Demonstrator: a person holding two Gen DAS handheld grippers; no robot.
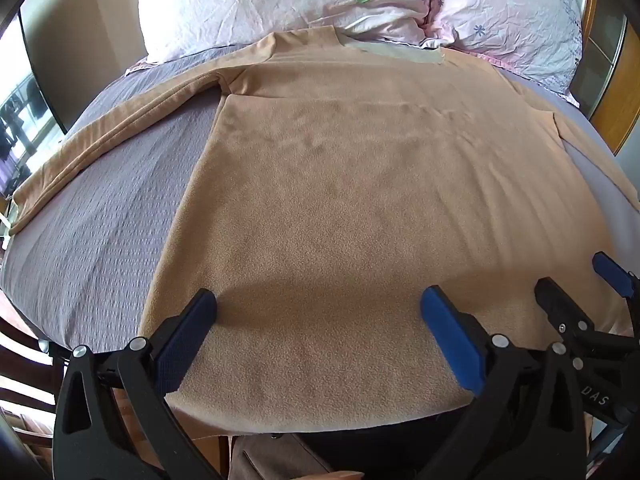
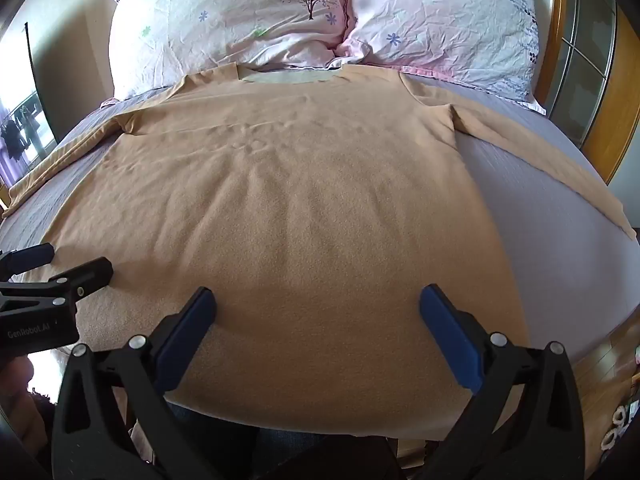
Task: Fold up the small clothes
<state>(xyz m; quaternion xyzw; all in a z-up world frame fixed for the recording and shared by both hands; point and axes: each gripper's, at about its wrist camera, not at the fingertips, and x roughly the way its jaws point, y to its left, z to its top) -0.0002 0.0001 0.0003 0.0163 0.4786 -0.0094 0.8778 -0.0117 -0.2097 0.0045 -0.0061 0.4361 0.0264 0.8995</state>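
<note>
A tan long-sleeved fleece top (image 1: pixel 360 184) lies flat on the bed, collar toward the pillows, both sleeves spread sideways; it also shows in the right wrist view (image 2: pixel 304 208). My left gripper (image 1: pixel 318 304) is open, its jaws wide apart above the hem's left part. My right gripper (image 2: pixel 318 304) is open above the hem's right part. The right gripper (image 1: pixel 576 280) shows at the right edge of the left wrist view, and the left gripper (image 2: pixel 64 264) shows at the left edge of the right wrist view. Neither holds cloth.
The bed has a grey-purple cover (image 1: pixel 100 232), also visible in the right wrist view (image 2: pixel 560 240). Two floral pillows (image 2: pixel 240 20) lie at the head. A wooden headboard (image 2: pixel 624 100) stands at the right. A window (image 1: pixel 20 128) is on the left.
</note>
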